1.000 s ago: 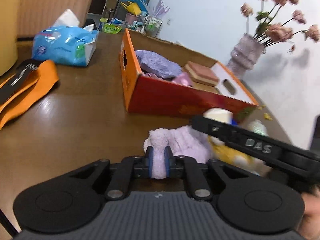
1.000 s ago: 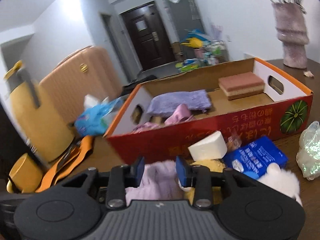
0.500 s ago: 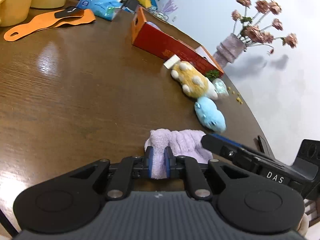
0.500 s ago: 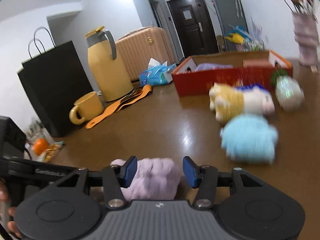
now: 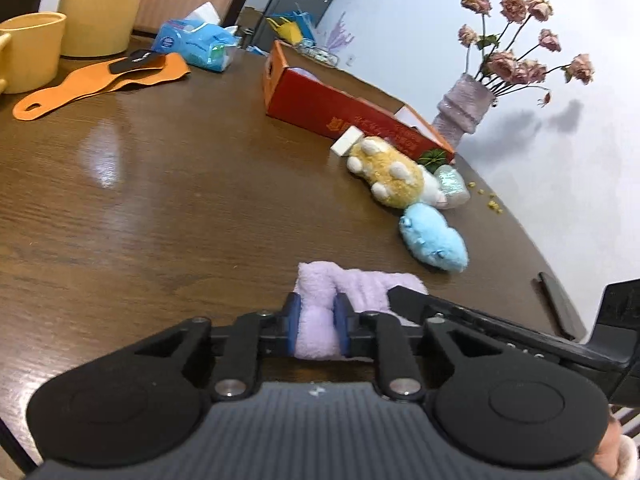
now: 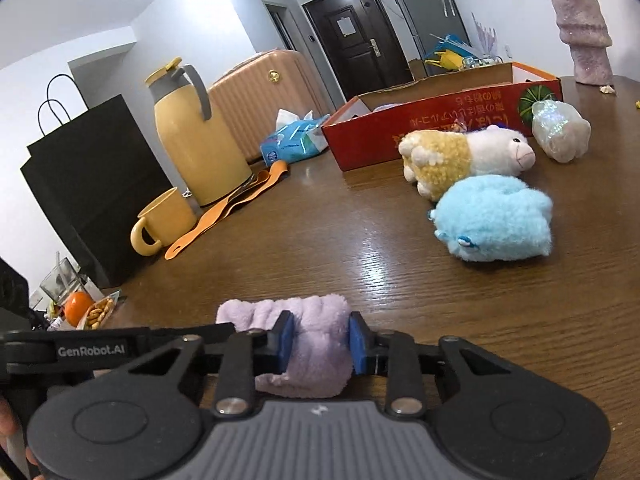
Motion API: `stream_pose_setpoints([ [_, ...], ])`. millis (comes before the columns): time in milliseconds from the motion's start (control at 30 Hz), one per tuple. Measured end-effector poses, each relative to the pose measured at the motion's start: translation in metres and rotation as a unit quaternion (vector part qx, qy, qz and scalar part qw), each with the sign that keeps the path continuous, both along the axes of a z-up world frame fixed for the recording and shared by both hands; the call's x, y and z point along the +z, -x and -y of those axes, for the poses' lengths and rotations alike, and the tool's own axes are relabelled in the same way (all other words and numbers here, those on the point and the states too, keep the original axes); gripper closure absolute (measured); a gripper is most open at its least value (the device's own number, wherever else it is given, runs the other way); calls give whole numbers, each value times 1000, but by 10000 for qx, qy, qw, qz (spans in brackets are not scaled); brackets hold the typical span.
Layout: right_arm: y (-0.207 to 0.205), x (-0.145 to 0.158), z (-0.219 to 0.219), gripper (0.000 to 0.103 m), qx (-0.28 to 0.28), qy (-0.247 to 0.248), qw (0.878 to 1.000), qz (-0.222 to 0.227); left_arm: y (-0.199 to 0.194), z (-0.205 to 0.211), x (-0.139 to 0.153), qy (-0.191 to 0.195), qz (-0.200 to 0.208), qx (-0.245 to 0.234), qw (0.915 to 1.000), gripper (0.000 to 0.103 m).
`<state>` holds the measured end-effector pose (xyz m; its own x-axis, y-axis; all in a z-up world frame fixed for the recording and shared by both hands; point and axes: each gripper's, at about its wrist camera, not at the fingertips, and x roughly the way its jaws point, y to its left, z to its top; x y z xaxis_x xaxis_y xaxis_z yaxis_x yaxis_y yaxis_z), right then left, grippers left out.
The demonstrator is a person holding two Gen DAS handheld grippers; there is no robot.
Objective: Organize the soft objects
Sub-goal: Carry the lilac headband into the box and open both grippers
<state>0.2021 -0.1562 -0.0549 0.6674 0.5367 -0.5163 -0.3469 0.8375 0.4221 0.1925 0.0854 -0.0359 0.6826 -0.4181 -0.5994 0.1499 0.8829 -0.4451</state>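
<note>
A fluffy purple towel (image 5: 360, 288) (image 6: 280, 312) lies stretched on the brown table (image 5: 160, 200) near its front edge. My left gripper (image 5: 317, 328) pinches one end of it, and its jaws are opening slightly with the towel still pressed between the pads. My right gripper (image 6: 320, 340) is closing on the other end, and its blue pads squeeze the cloth. A blue plush toy (image 5: 434, 240) (image 6: 496, 222) and a yellow-and-white plush sheep (image 5: 396, 176) (image 6: 460, 156) lie farther out. Behind them stands the red cardboard box (image 5: 340, 108) (image 6: 420, 128).
A shiny plastic bag (image 6: 560, 128) and a vase (image 6: 584, 36) stand to the right of the box. On the left are a yellow mug (image 6: 164, 220), a yellow jug (image 6: 196, 136), an orange strap (image 6: 224, 208), a tissue pack (image 6: 292, 140) and a black paper bag (image 6: 92, 184).
Both grippers have drawn the purple towel back from beside the box to the near part of the table. The right jaws went wider, then closed onto the towel.
</note>
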Motion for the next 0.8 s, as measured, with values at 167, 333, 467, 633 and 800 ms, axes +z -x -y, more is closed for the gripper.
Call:
stream_pose_setpoints([
  [167, -17, 27, 9, 80, -5, -215, 9996, 193, -32, 9, 35, 131, 411, -219, 9988, 88],
  [333, -91, 100, 26, 80, 11, -178, 9960, 879, -130, 24, 107, 105, 1065, -467, 9932, 88],
  [467, -200, 150, 24, 81, -3, 107, 9947, 1021, -246, 45, 134, -269, 875, -282, 9954, 88],
  [633, -330, 138, 7, 81, -119, 473, 9980, 392, -352, 65, 96, -922, 180, 34, 9956, 88],
  [800, -406, 72, -7, 80, -152, 571, 9967, -561, -387, 82, 51, -1925, -159, -13, 9812, 87],
])
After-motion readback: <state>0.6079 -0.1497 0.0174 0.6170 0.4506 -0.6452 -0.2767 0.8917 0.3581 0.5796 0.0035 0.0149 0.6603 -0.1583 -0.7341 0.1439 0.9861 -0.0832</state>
